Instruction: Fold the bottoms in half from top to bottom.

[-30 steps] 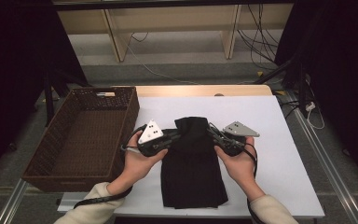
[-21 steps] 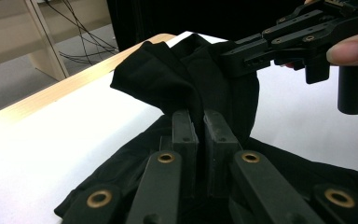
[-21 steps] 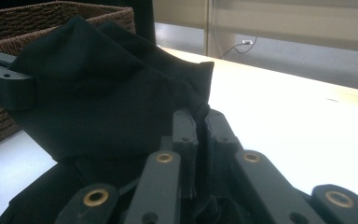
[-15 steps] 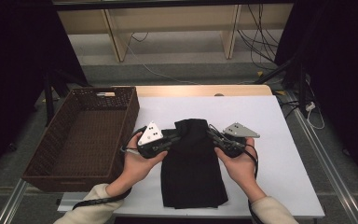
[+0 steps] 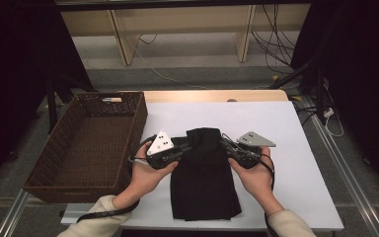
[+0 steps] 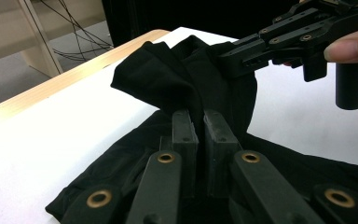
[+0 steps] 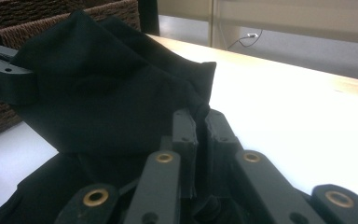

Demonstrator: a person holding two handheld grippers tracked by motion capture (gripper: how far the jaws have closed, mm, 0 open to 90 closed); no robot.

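While cloth (image 5: 205, 173) lies mid-table (image 5: 296, 148), basket (image 5: 86, 148) borders left; right side open.

1 black cloth (image 5: 205, 182), 1 wicker basket (image 5: 54, 163), 1 white table (image 5: 296, 128) — 2 grippers – left gripper (image 5: 187, 144), right gripper (image 5: 223, 143)

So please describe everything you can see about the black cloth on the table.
The black cloth looks like soft, matte fabric, folded into a long rectangle. It lies on the white table, right of the wicker basket. Its far end is lifted and bunched. The left hand-held gripper and right hand-held gripper each pinch a fold there, jaws shut on it; the near part rests flat.
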